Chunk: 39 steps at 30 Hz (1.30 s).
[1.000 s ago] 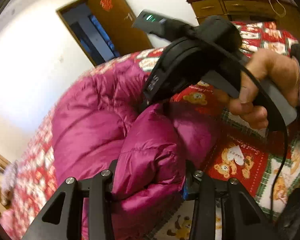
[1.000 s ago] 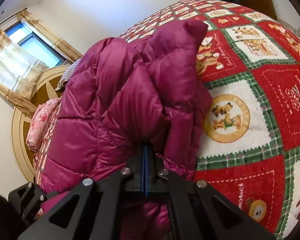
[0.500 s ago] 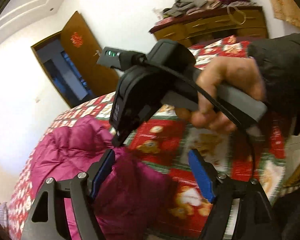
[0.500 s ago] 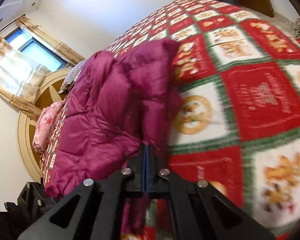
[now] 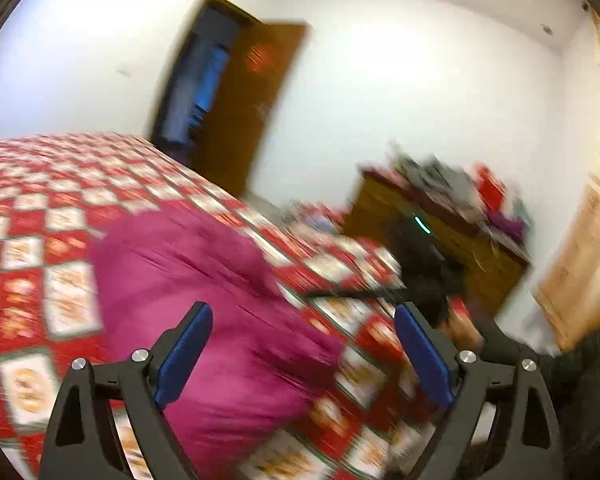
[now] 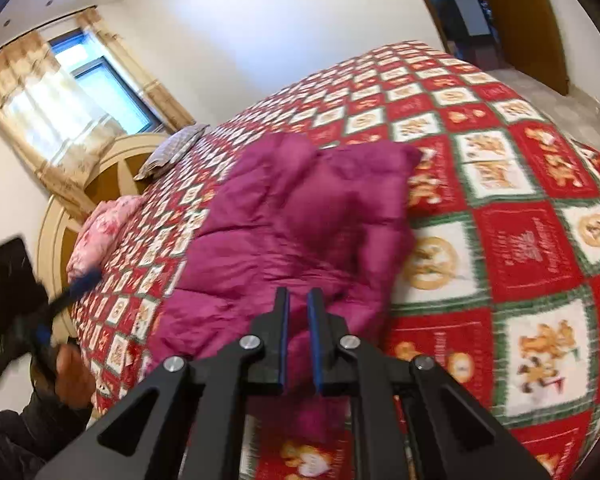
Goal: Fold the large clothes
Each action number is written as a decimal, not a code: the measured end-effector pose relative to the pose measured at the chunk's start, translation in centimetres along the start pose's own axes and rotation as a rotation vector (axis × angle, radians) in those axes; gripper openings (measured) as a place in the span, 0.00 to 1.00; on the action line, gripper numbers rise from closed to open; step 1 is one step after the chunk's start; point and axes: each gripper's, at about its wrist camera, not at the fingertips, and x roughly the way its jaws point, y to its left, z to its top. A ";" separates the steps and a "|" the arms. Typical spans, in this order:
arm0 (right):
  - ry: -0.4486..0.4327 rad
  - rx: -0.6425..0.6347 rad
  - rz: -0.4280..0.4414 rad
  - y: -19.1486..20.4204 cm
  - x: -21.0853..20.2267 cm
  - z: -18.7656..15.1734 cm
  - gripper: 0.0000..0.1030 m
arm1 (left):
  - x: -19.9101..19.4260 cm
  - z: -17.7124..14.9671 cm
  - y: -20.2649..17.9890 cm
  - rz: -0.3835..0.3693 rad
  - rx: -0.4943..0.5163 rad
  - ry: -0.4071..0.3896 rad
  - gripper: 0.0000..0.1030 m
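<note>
Closest to the right wrist camera, the right gripper (image 6: 299, 300) has its fingers (image 6: 282, 322) set narrow, a thin slot between the blue pads; they have just been parting, and the slot looks empty of cloth, the jacket showing behind and below it rather than pinched. Directly ahead of and under those tips lies the magenta puffer jacket (image 6: 296, 224), so the right hand is the nearer one and, by my reading, the one best placed for any next pinch on its near edge.

The left gripper (image 5: 302, 332) has its fingers (image 5: 186, 344) spread wide, just opened, with nothing pressed between them. In its blurred view the jacket (image 5: 204, 288) sits below and toward the left finger, not within the gap's grip. From the right wrist view this gripper (image 6: 66, 298) is a dark smear off to the left, clear of the garment.

The jacket lies on the quilted bed (image 6: 532, 240) as a folded, thick, puffy bundle, its long axis running away from the right fingers toward the headboard (image 6: 56, 216). Its satin shell is creased, quilted in broad panels, and one far corner stands up in a soft peak. It looks springy, likely to loft open unless pressed flat.

Beyond it, pillows (image 6: 104, 228) lie by the headboard.
</note>
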 end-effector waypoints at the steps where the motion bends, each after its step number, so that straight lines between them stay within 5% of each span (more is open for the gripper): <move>1: 0.005 -0.004 0.020 0.2 0.0 -0.1 0.14 | 0.0 0.5 0.9 0.095 -0.007 -0.006 0.90; 6: 0.015 -0.077 0.125 4.0 0.4 -1.0 0.16 | 5.4 1.2 4.1 0.529 0.013 0.143 0.90; 9: 0.065 -0.137 0.149 6.4 2.0 -1.6 0.21 | 9.5 0.9 5.3 0.619 0.002 0.208 0.90; 13: 0.107 -0.240 0.031 7.5 4.1 -2.4 0.21 | 13.0 0.7 5.2 0.637 -0.016 0.261 0.90; 18: 0.154 -0.214 -0.118 2.5 4.0 -4.2 0.16 | 14.3 -0.6 5.3 0.607 -0.025 0.257 0.90; 26: 0.145 0.033 -0.080 -3.9 5.1 -7.2 0.12 | 16.6 -1.8 4.0 0.602 -0.001 0.226 0.94; 31: 0.139 0.116 -0.061 -5.7 3.4 -6.7 0.13 | 18.1 -2.5 3.0 0.671 0.065 0.241 0.95; 36: -0.074 0.121 -0.096 -5.9 -0.7 -1.8 0.45 | 17.9 -2.4 3.4 0.673 0.040 0.229 0.96; 39: -0.139 0.061 -0.191 -5.1 0.1 1.8 0.55 | 17.9 -2.5 3.1 0.689 0.056 0.223 0.96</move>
